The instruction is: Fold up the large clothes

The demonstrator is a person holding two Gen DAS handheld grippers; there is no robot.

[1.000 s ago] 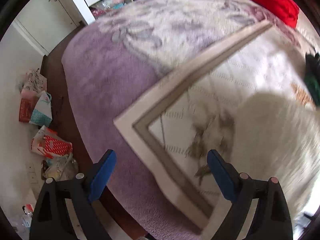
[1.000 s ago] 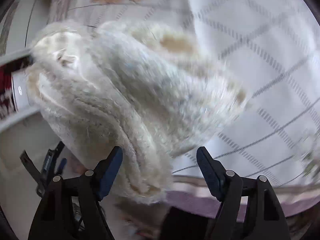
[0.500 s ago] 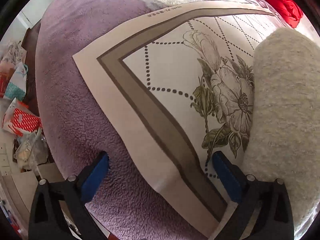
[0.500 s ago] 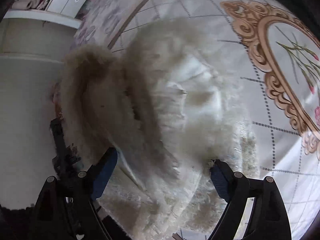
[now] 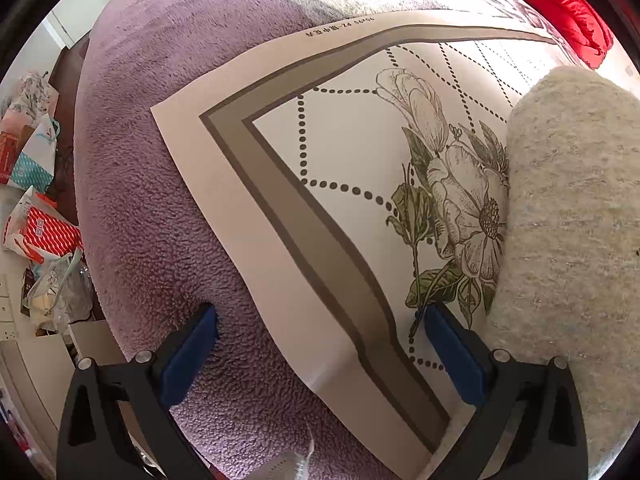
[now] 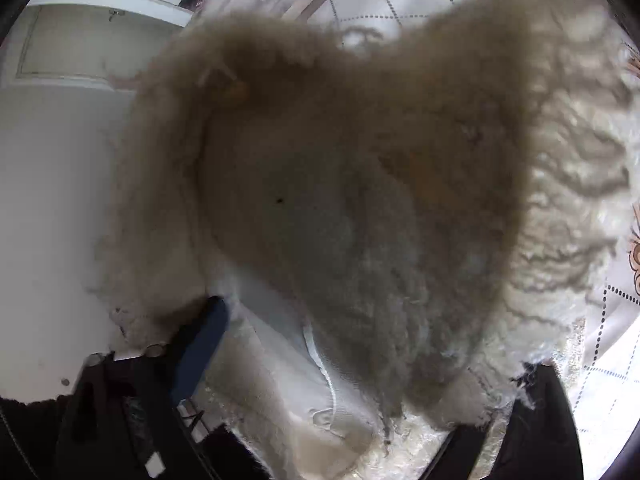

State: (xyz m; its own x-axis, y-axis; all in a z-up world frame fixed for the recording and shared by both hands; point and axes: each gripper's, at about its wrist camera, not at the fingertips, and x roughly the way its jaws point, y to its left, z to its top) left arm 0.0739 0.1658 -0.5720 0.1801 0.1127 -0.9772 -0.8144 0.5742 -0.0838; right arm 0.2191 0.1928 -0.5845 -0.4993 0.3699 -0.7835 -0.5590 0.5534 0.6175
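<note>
A bed covered by a fluffy purple blanket (image 5: 152, 208) filled most of the left wrist view, with a cream printed sheet (image 5: 320, 184) spread over it, bordered in grey-brown and showing a drawn flower and dotted diamonds.

The left gripper (image 5: 318, 334) pointed steeply down at the sheet's edge, its jaws spread wide and empty, one blue pad over the purple blanket, the other over the printed sheet. Just beside its right-hand pad lay the fluffy cream garment (image 5: 568, 216), a thick woolly mass resting on the sheet and covering part of the flower. Further out, a red cloth (image 5: 560, 4) lay at the far edge of the bed. Off the bed, on the floor at the left, stood a clutter of bags and boxes (image 5: 36, 208).

The right gripper (image 6: 340, 344) had its jaws closing, with the garment (image 6: 360, 184) between them; its fleece hid the right-hand finger, so whether the pads already pressed on it could not be told. The garment hung close before the lens and blocked most of that view. Around it showed the sheet (image 6: 608, 360) and a white cabinet (image 6: 92, 36)
</note>
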